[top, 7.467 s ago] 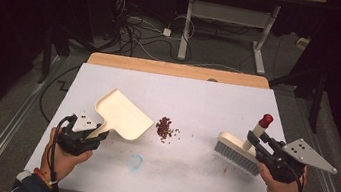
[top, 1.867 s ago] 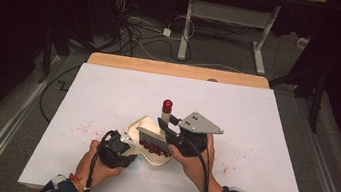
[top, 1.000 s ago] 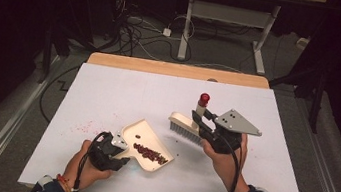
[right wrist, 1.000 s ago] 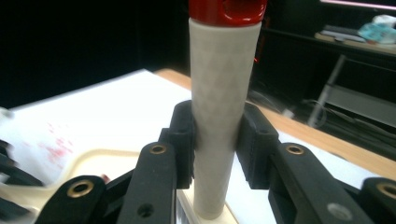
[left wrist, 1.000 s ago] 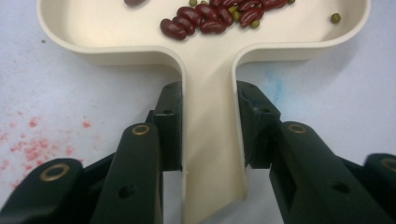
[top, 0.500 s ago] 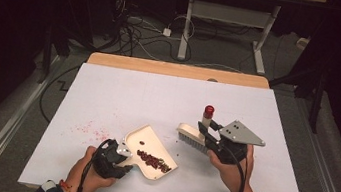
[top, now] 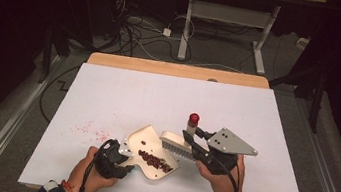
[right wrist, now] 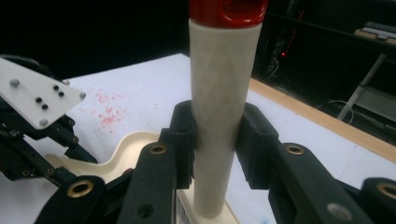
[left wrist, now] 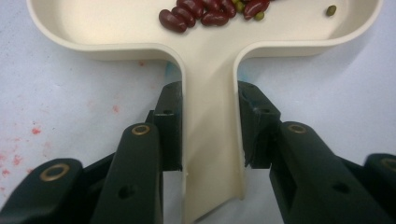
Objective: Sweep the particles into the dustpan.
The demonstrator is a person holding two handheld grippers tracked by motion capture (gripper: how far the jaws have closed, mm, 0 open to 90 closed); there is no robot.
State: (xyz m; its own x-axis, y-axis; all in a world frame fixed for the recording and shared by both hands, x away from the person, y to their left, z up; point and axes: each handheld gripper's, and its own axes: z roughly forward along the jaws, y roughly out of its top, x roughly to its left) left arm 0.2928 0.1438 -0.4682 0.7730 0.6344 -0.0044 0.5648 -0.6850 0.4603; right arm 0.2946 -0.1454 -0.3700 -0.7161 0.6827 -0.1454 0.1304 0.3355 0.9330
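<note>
Your left gripper [top: 117, 155] is clamped on the flat handle of the cream dustpan [top: 151, 150]; in the left gripper view both pads [left wrist: 171, 122] press the handle's two edges, and the pan opens out at 12 o'clock from the jaws. The dustpan sits on the white table [top: 123, 94], near its front edge and a little left of centre. A small heap of red kidney beans [top: 154, 160] lies inside the pan, with a few green beans [left wrist: 330, 10] scattered among and beside them.

Your right gripper [top: 191, 142] is closed around the upright cream handle of the hand brush [top: 177, 145], gripping it below its red cap [top: 194, 117]; in the right gripper view the pads [right wrist: 184, 135] squeeze the handle from both sides. The brush head rests just at the dustpan's right-hand rim, at about 2 o'clock from the bean heap, bristles down.

Faint red stains [top: 87, 128] speckle the table at about 9 o'clock from the pan. The two grippers sit close together, the pan between them.
</note>
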